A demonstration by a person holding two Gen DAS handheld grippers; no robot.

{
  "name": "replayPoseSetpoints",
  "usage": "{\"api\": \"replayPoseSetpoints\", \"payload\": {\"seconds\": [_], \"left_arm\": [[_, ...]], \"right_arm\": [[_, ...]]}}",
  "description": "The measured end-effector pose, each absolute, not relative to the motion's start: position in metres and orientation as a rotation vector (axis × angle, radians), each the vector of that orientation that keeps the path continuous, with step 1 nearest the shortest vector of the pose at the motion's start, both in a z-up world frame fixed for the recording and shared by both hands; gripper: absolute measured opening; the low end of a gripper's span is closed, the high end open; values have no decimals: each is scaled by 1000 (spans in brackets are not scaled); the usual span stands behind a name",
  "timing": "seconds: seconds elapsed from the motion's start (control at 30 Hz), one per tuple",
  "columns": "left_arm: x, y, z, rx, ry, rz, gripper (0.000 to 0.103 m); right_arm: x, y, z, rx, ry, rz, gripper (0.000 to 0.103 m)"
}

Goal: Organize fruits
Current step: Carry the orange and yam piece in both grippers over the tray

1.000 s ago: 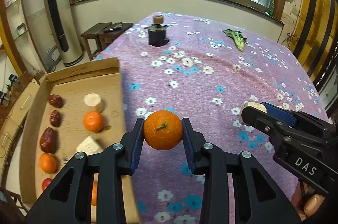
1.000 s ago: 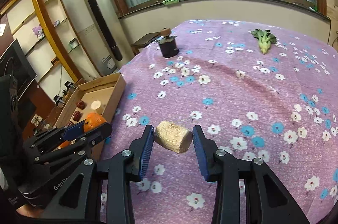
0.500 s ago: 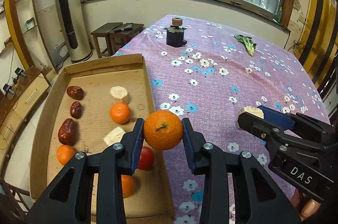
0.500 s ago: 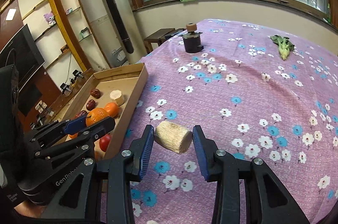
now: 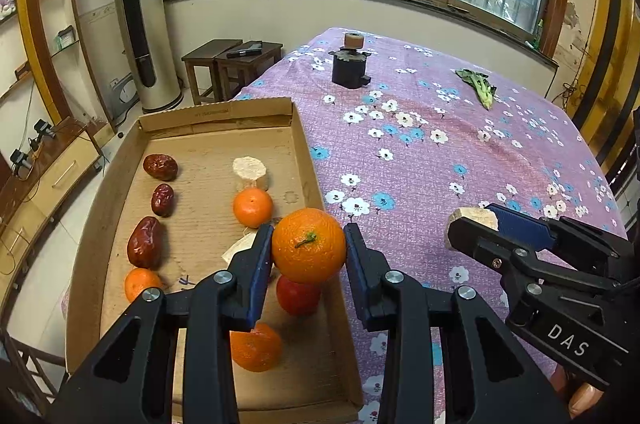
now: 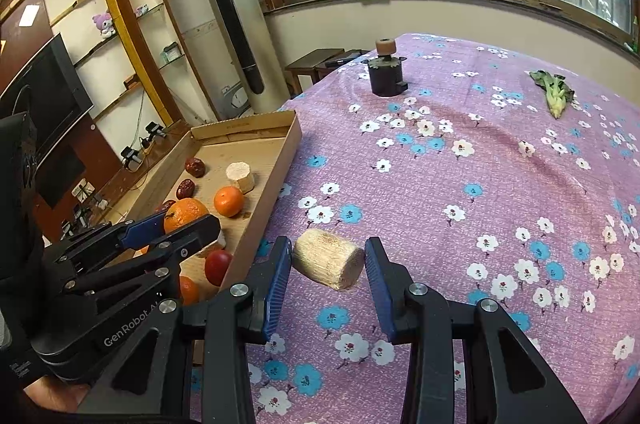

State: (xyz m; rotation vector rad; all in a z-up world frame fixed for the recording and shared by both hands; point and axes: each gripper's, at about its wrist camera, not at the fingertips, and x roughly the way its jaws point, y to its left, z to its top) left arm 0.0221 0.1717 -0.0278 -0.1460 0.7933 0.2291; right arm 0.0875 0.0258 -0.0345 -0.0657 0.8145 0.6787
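Observation:
My left gripper (image 5: pixel 308 248) is shut on an orange (image 5: pixel 308 245) and holds it above the right edge of the cardboard tray (image 5: pixel 200 114). In the tray lie three dark red dates (image 5: pixel 160 167), tangerines (image 5: pixel 252 207), pale stem pieces (image 5: pixel 249 172) and a red fruit (image 5: pixel 298 297). My right gripper (image 6: pixel 327 260) is shut on a pale cut cylinder piece (image 6: pixel 328 258) and hangs over the purple flowered cloth, just right of the tray (image 6: pixel 256 224). In the right wrist view the left gripper (image 6: pixel 176 224) with its orange (image 6: pixel 185 213) is over the tray. The right gripper (image 5: pixel 476 224) shows at the right of the left wrist view.
A dark round container with a cork knob (image 5: pixel 349 66) stands far back on the table. A leafy green vegetable (image 5: pixel 478 86) lies at the back right. Left of the table are wooden stools (image 5: pixel 230 62), a tall air conditioner (image 5: pixel 138 8) and shelves.
Both grippers have moved left with their loads. The tray has come fully into the left wrist view, and the orange now hangs over its right edge.

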Motion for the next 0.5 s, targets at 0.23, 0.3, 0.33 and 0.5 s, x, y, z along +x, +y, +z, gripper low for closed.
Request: {"api": "replayPoseSetpoints", "payload": {"seconds": [0.23, 0.3, 0.33, 0.5], "left_arm": [[15, 193, -29, -186, 802, 239, 33], [11, 207, -30, -215, 808, 247, 33], [9, 214, -29, -222, 809, 257, 33], [1, 246, -27, -267, 807, 300, 33]], "right_arm": [[89, 41, -33, -95, 807, 727, 38], [91, 47, -32, -106, 803, 748, 38], [93, 52, -31, -112, 799, 765, 38], [105, 74, -28, -126, 803, 819, 38]]}}
